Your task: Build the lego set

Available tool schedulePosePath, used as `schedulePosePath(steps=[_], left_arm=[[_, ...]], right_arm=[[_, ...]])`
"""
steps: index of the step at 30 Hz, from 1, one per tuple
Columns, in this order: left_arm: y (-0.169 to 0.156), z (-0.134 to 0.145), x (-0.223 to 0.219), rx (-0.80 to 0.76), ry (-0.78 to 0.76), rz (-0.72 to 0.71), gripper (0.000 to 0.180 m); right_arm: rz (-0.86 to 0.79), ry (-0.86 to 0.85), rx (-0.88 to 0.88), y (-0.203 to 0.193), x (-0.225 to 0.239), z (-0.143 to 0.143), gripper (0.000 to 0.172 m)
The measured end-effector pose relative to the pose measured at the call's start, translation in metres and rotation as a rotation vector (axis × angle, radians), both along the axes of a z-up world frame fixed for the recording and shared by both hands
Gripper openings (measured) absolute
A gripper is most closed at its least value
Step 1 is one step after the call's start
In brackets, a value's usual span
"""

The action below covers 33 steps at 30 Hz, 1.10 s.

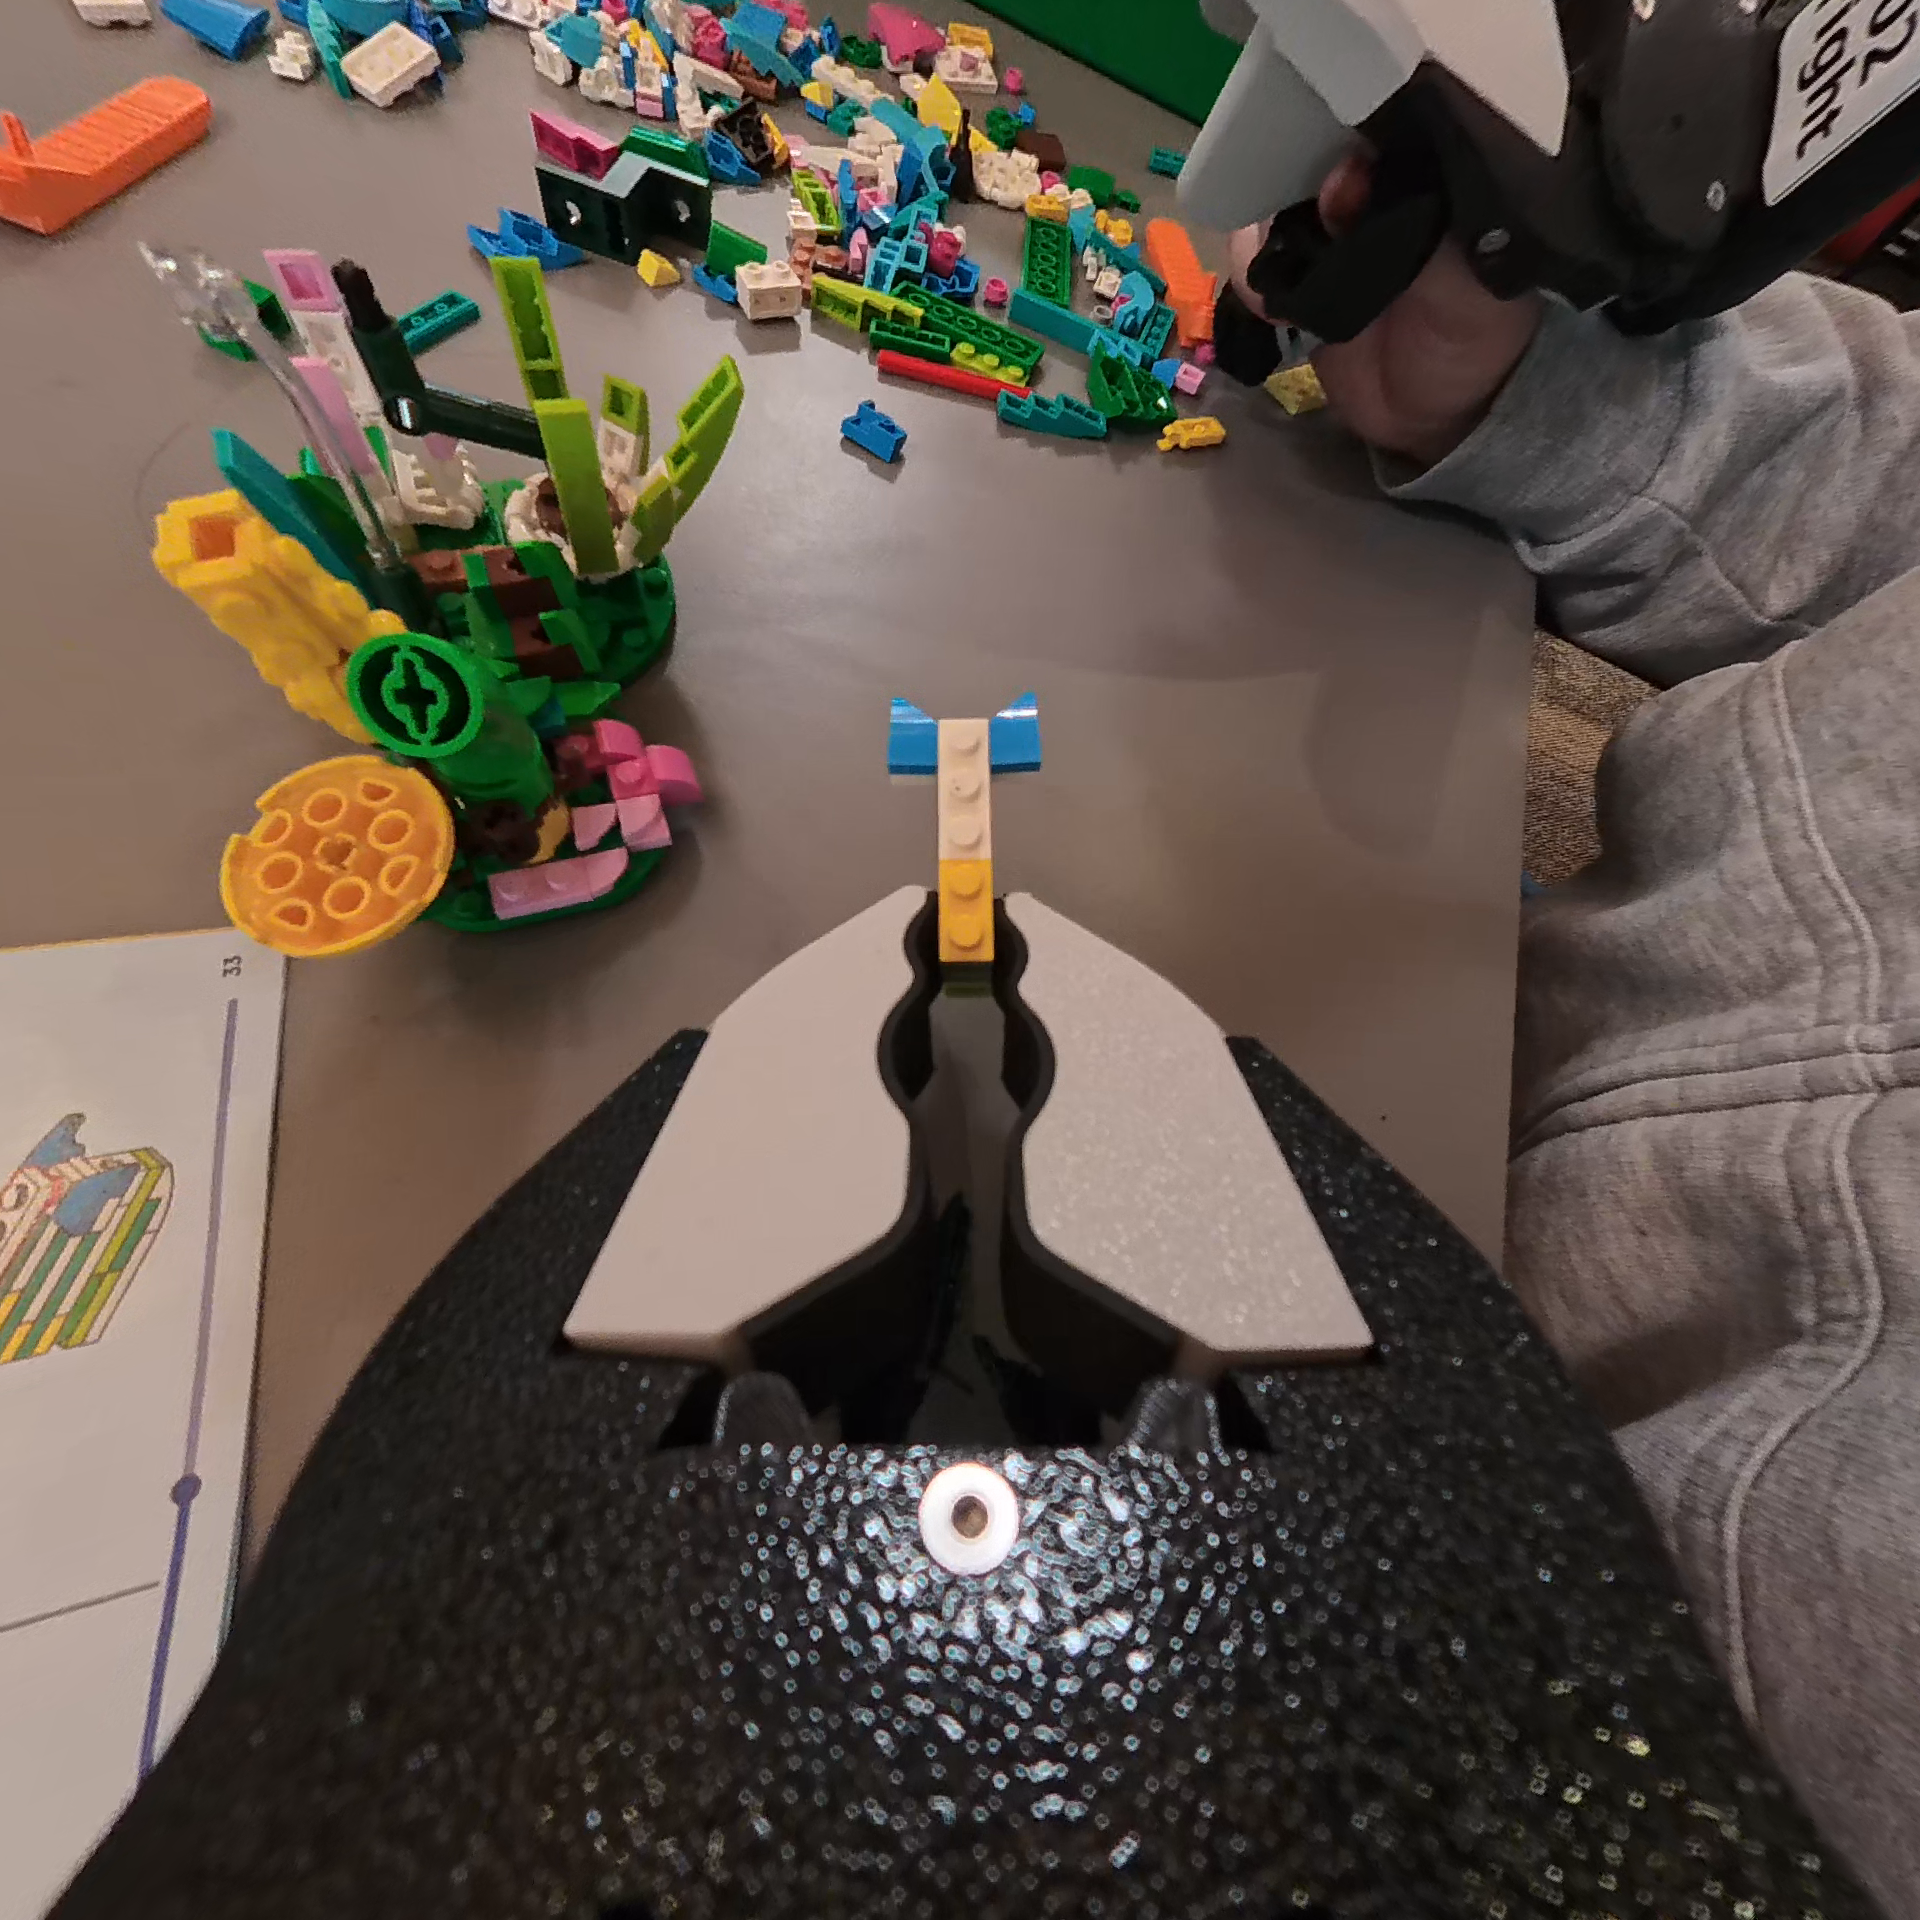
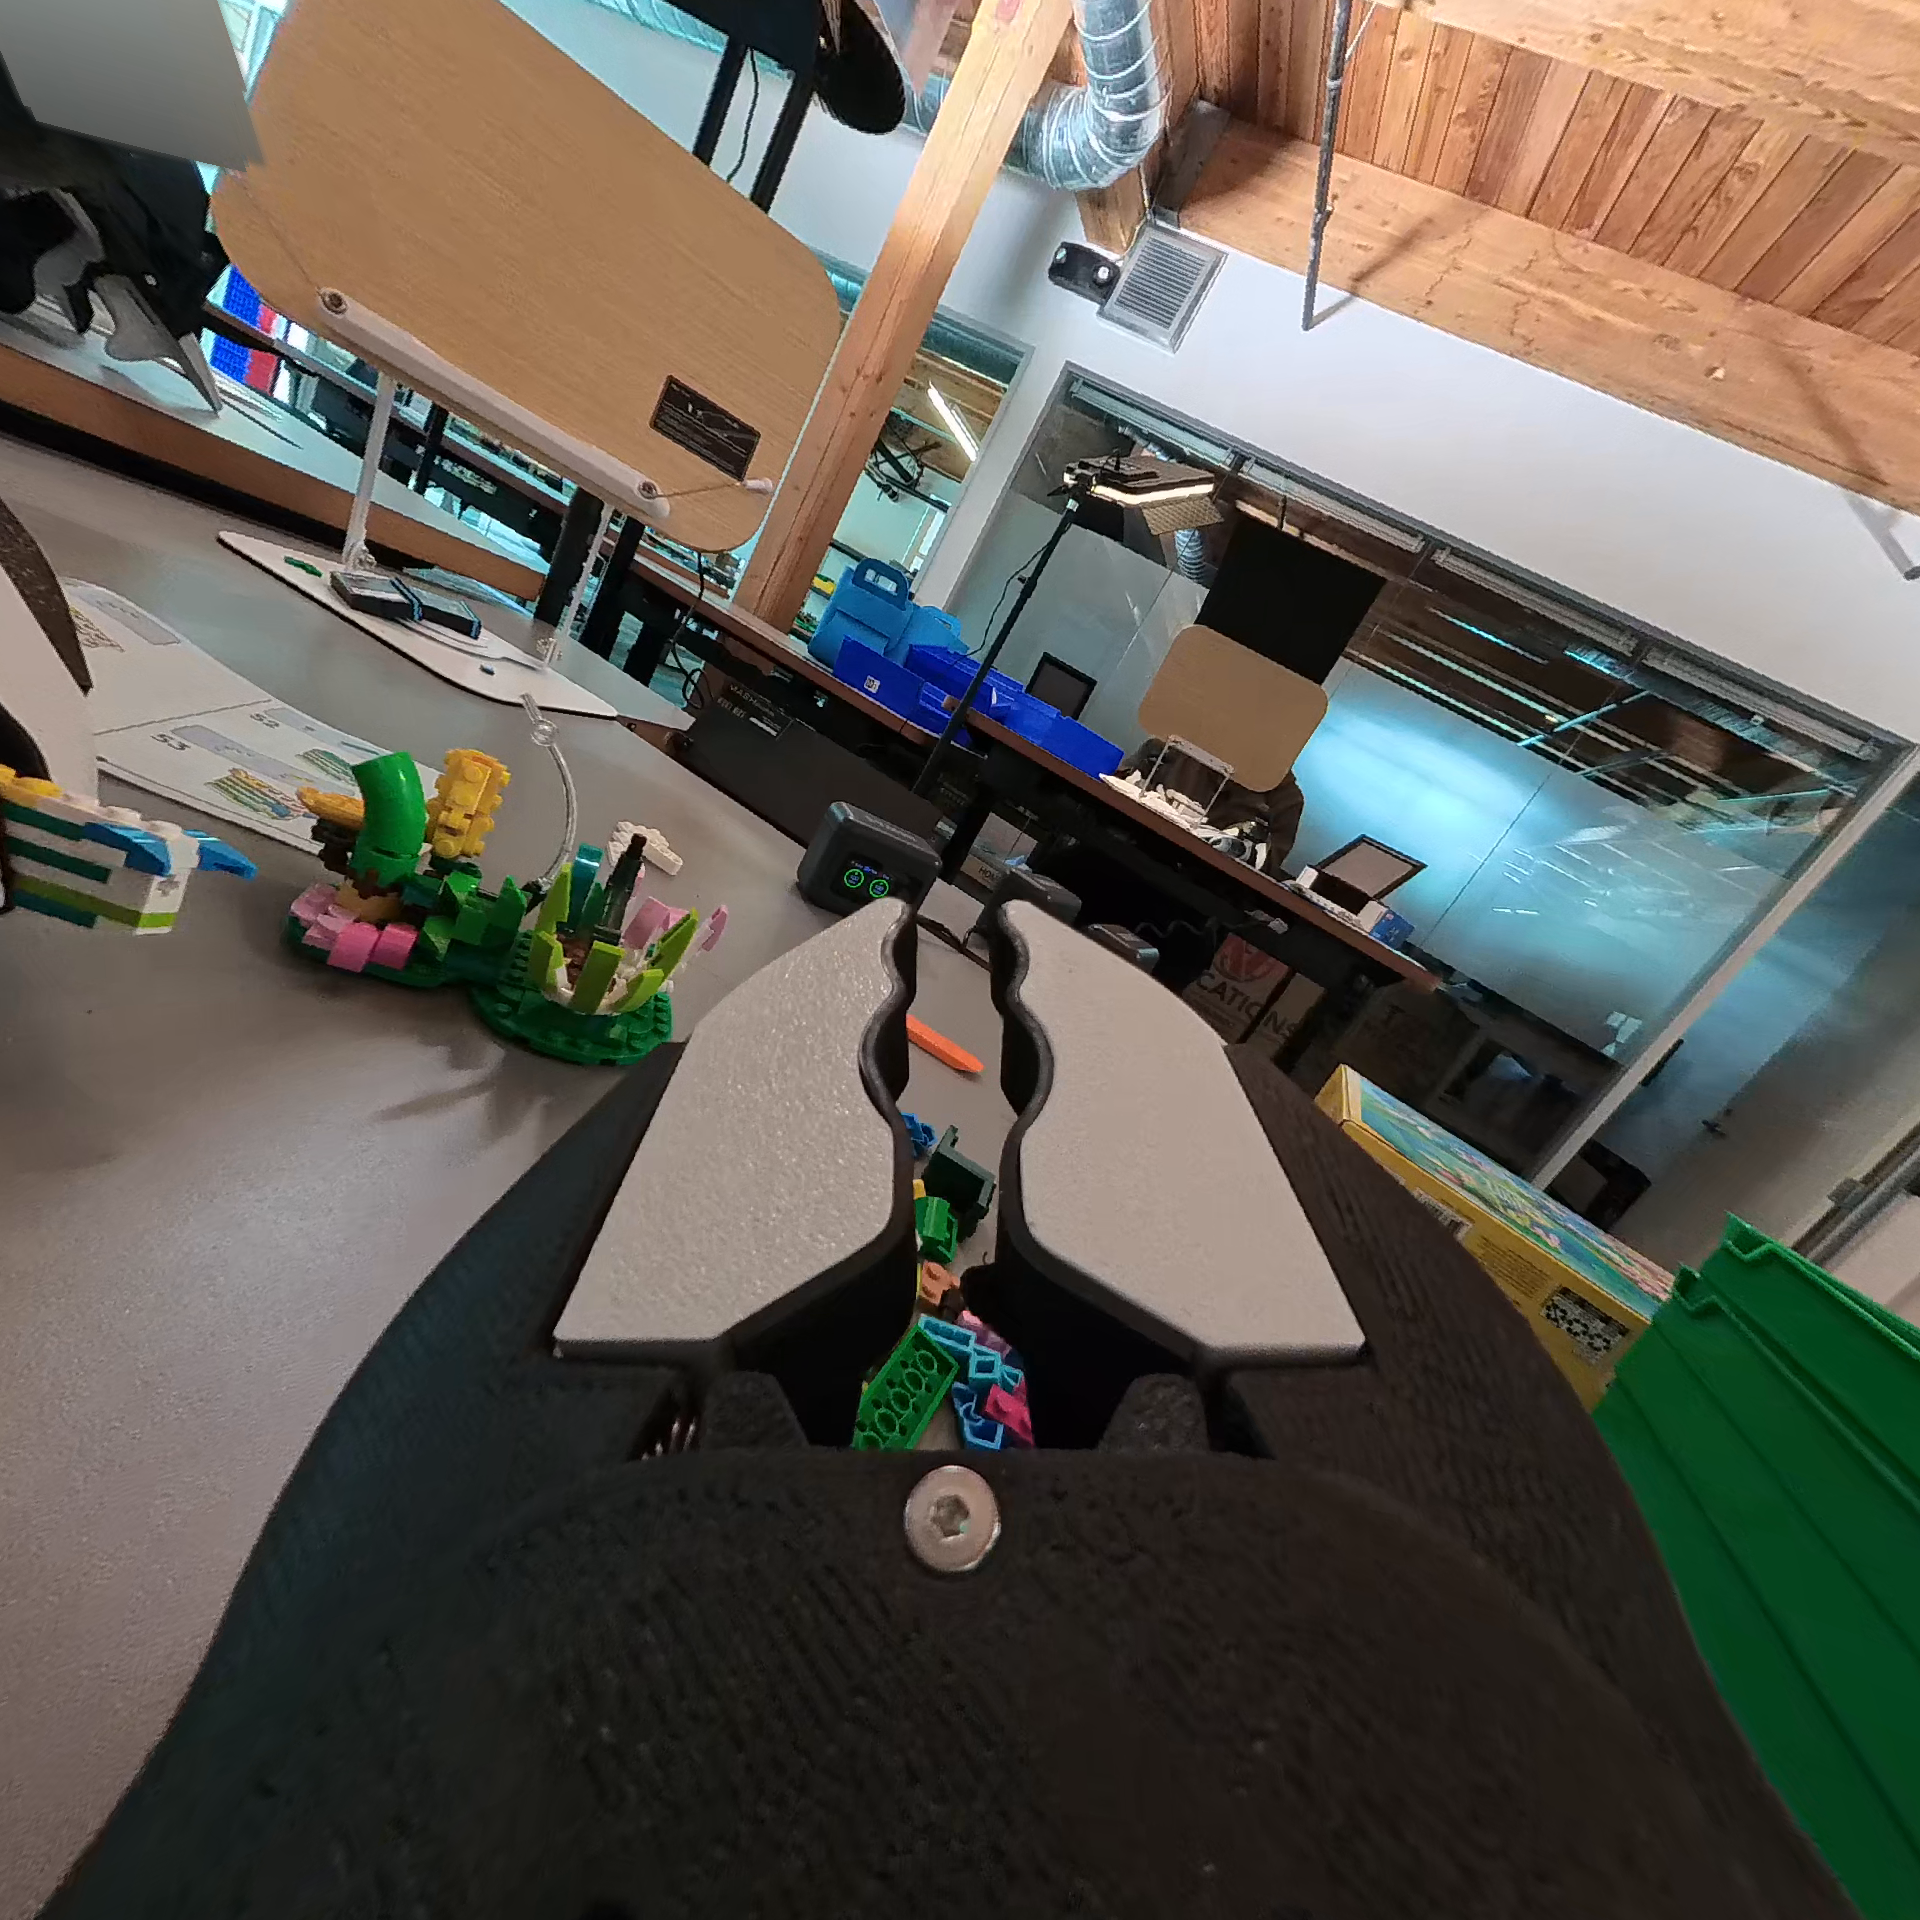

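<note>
Tongs [image 1: 966, 925] at our left pinch the yellow end of a brick strip [image 1: 964, 800] above the bench [image 1: 1143, 623], blue tip pointing away, while right tongs [image 2: 951, 935] stand narrowly parted, bare.

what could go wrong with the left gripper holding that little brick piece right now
The left gripper pinches the small brick assembly only by its yellow end, so the white and blue part overhangs and could pivot or snap off. The flower model stands close to its left; a sideways swing might knock it.
</note>
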<state>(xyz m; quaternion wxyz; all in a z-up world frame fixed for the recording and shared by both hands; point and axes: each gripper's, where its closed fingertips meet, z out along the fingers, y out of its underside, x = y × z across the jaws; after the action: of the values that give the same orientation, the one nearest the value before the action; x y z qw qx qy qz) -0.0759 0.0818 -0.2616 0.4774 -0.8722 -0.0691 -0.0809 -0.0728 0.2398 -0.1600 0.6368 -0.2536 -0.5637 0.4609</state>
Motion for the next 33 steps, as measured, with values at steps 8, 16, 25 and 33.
schedulePosePath(steps=[8, 16, 25, 33], left_arm=[[0.0, 0.0, 0.0, 0.0, -0.002, 0.003, 0.009], [0.0, -0.001, 0.0, -0.004, -0.008, 0.001, 0.009], [0.0, 0.0, -0.001, 0.005, -0.015, 0.003, 0.008], [0.0, 0.0, 0.0, 0.003, -0.014, -0.001, 0.008]], right_arm=[[0.01, -0.011, 0.051, -0.007, -0.001, -0.005, 0.008], [0.043, -0.039, 0.199, -0.026, -0.002, -0.018, 0.007], [0.12, -0.042, 0.289, -0.046, 0.004, -0.026, 0.007], [-0.132, 0.154, 0.194, -0.008, 0.015, 0.017, 0.0]])
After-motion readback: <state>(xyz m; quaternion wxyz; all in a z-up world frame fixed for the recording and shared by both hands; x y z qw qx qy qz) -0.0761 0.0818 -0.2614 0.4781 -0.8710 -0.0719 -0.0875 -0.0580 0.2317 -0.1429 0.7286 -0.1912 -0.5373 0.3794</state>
